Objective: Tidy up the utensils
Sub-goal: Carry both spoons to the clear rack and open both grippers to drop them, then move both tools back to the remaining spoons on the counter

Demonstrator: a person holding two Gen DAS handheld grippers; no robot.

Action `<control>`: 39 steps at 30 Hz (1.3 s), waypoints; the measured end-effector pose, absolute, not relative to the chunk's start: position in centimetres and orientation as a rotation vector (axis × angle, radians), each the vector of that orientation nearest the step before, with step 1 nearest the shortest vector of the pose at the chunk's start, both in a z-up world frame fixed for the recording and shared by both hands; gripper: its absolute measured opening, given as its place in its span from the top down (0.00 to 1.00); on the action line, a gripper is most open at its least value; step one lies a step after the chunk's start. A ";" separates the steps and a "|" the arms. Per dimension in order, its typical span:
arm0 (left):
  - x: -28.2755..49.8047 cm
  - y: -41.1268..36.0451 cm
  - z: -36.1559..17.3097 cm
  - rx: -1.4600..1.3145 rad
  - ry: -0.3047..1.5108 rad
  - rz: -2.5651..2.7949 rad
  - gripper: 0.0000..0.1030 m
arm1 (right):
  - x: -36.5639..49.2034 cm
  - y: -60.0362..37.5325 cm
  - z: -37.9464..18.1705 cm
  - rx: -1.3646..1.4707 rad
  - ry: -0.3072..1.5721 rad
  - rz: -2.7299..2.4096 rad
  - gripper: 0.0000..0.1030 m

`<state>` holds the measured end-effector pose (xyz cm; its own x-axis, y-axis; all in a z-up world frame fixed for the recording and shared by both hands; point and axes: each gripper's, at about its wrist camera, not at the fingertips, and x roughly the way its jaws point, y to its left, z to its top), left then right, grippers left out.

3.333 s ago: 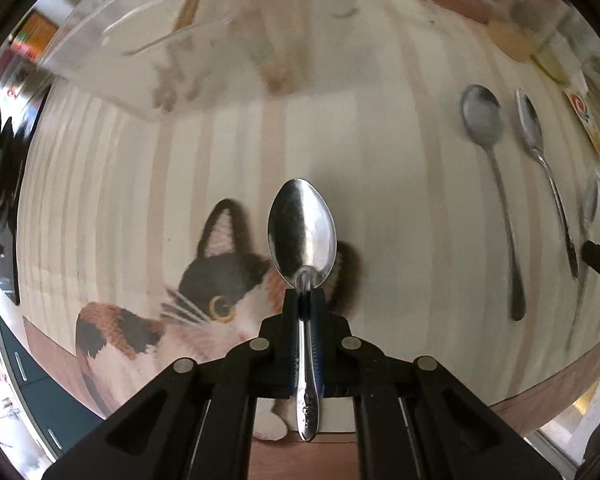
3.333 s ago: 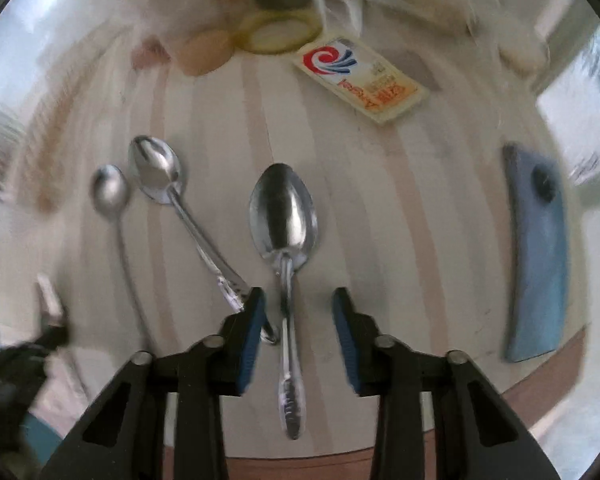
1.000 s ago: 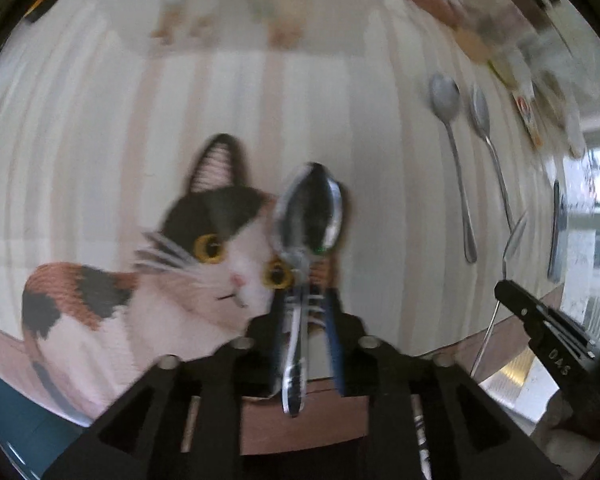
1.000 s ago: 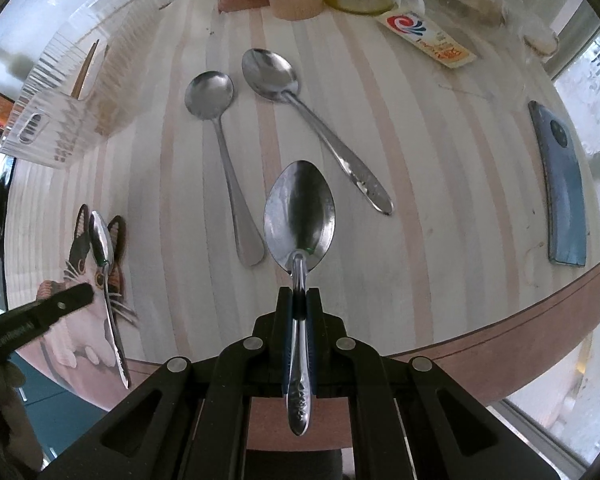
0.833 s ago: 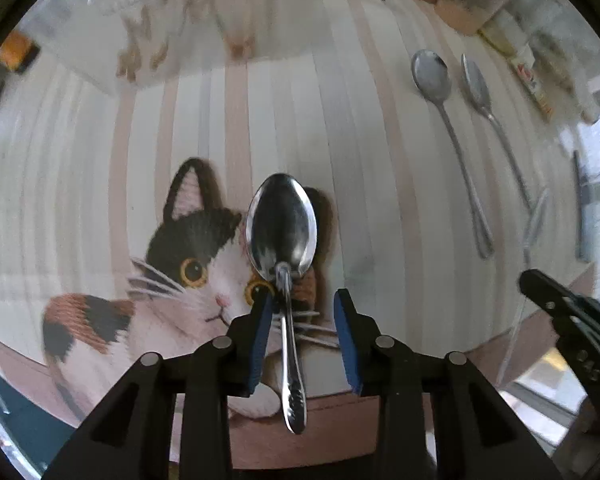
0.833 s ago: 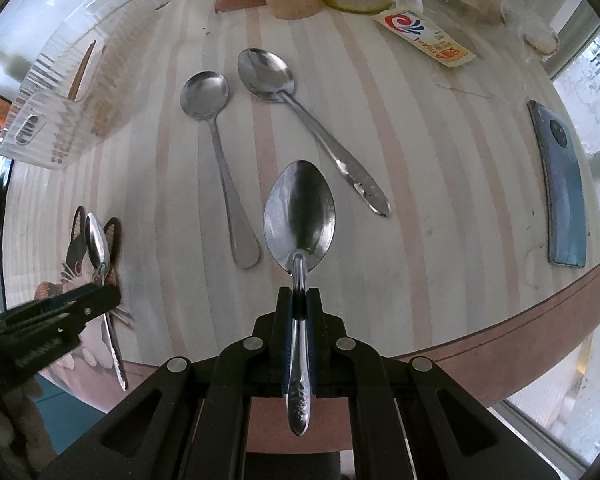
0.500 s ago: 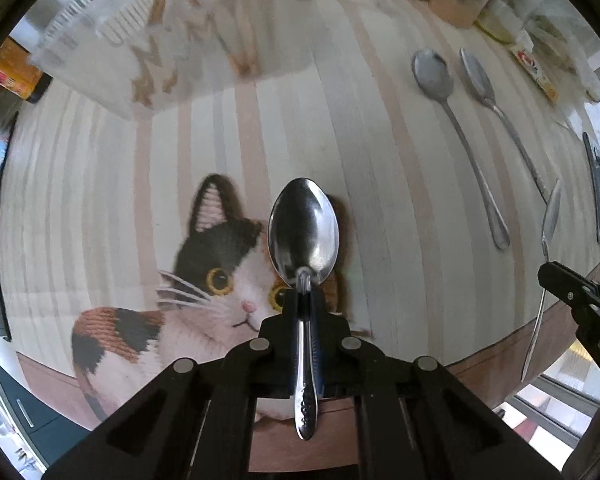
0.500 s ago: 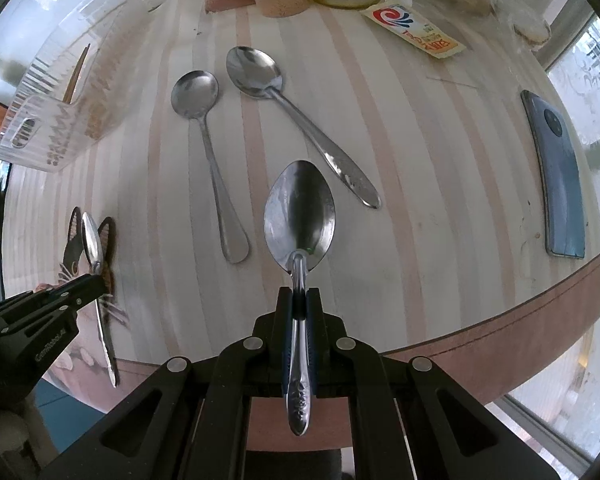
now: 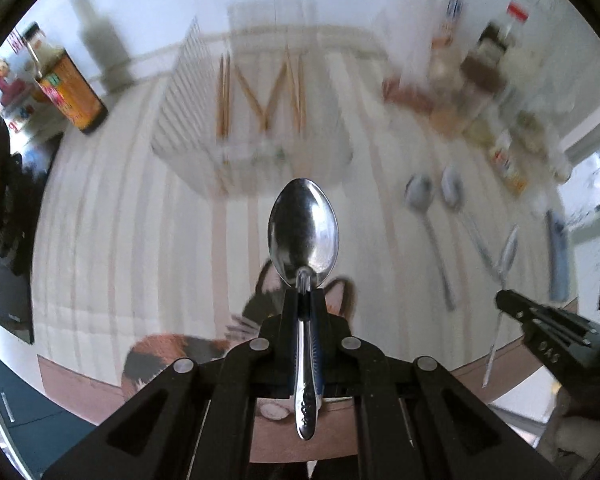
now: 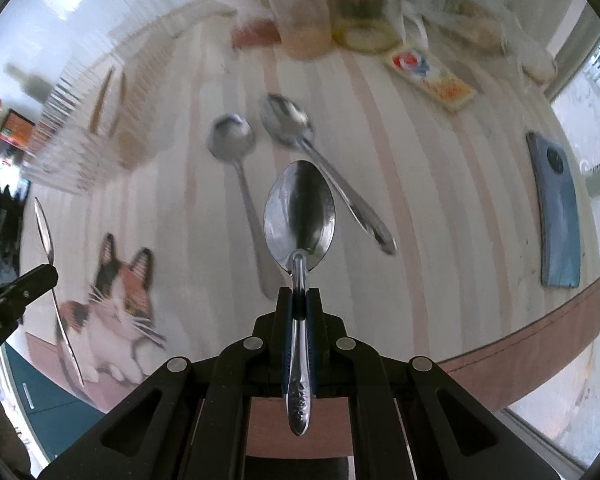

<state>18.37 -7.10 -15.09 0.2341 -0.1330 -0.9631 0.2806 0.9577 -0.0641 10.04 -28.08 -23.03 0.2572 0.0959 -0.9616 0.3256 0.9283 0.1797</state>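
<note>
step: carrying spoons to holder [image 9: 256, 120], upper centre | left gripper [image 9: 305, 312] clamps spoon [image 9: 304, 232] | right gripper [image 10: 299, 304] clamps second spoon [image 10: 299, 216] | next: likely drop in, handles first

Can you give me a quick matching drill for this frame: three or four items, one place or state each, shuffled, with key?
Items:
1. left claw
2. phone
3. chopsticks
4. round spoon

Places/states:
A. standing in the clear rack
B. lying on the table, left of the other loose spoon
C. shut on a spoon, raised above the table
D. flat near the table's right edge

Pairs: 1-C, 2-D, 3-A, 4-B
</note>
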 end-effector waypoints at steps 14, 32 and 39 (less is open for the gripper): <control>29.4 -6.7 -6.2 0.065 1.100 -0.282 0.97 | 23.9 -25.3 -10.9 0.377 1.086 -0.010 0.93; 41.0 -2.9 -14.0 -0.038 1.369 -0.210 0.94 | 38.9 -18.2 -17.4 0.373 1.288 0.131 0.93; 39.6 -1.7 -13.2 0.063 1.311 -0.121 0.86 | 38.0 -18.8 -18.1 0.374 1.326 0.115 0.66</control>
<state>39.59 -1.69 -13.17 0.2522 -0.0527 -0.9663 0.1245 0.9920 -0.0216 38.03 -18.80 -18.07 0.2463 0.2930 -0.9238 0.1293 0.9348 0.3309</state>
